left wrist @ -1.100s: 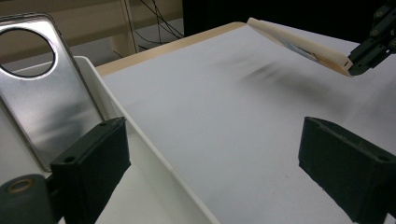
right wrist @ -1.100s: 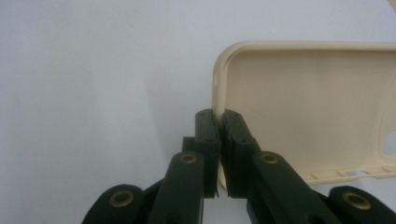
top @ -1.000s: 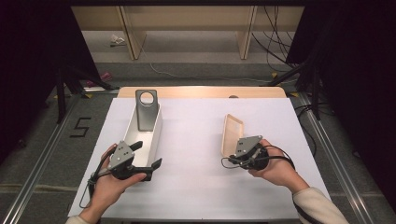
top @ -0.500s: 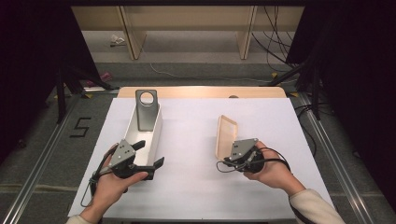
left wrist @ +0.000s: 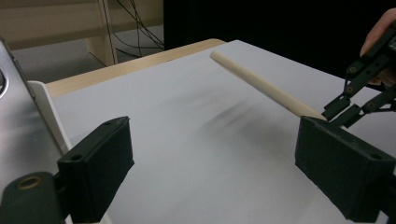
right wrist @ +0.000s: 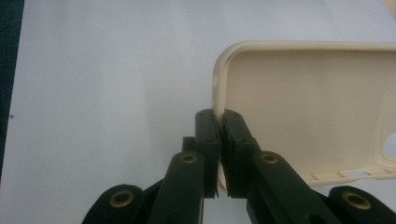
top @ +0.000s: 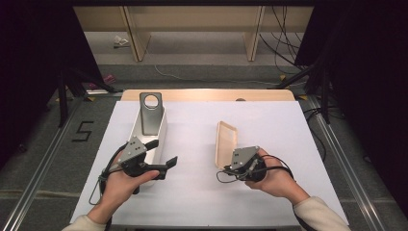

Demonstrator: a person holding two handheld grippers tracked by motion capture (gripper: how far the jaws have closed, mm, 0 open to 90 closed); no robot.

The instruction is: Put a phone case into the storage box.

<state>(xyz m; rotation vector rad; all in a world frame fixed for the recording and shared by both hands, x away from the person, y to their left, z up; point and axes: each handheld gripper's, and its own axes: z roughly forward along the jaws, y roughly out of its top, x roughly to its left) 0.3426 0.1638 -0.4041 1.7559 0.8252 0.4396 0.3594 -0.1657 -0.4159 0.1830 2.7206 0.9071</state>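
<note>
A cream phone case (top: pixel 225 143) stands tilted on its long edge right of the table's middle. My right gripper (top: pixel 222 166) is shut on the case's near rim. In the right gripper view the jaws (right wrist: pixel 218 116) pinch the thin side wall of the case (right wrist: pixel 303 107), whose hollow inside faces the camera. My left gripper (top: pixel 162 153) is open with nothing between its fingers, right beside a white tray (top: pixel 161 130) that holds an upright grey metal plate (top: pixel 150 113) with a round hole. The left gripper view shows the case's edge (left wrist: pixel 261 84) and my right gripper (left wrist: pixel 359 88) beyond my own open jaws (left wrist: pixel 217 158).
A white sheet (top: pixel 192 202) covers the table, and a wooden strip (top: pixel 207 94) shows at its far edge. Behind stand wooden shelf legs (top: pixel 252 38), cables (top: pixel 284 29) and black stands (top: pixel 62 91). A "5" (top: pixel 82 131) is marked on the floor at left.
My right gripper has carried the phone case a little leftward, toward the middle of the table. The left gripper has stayed by the tray, still open.
</note>
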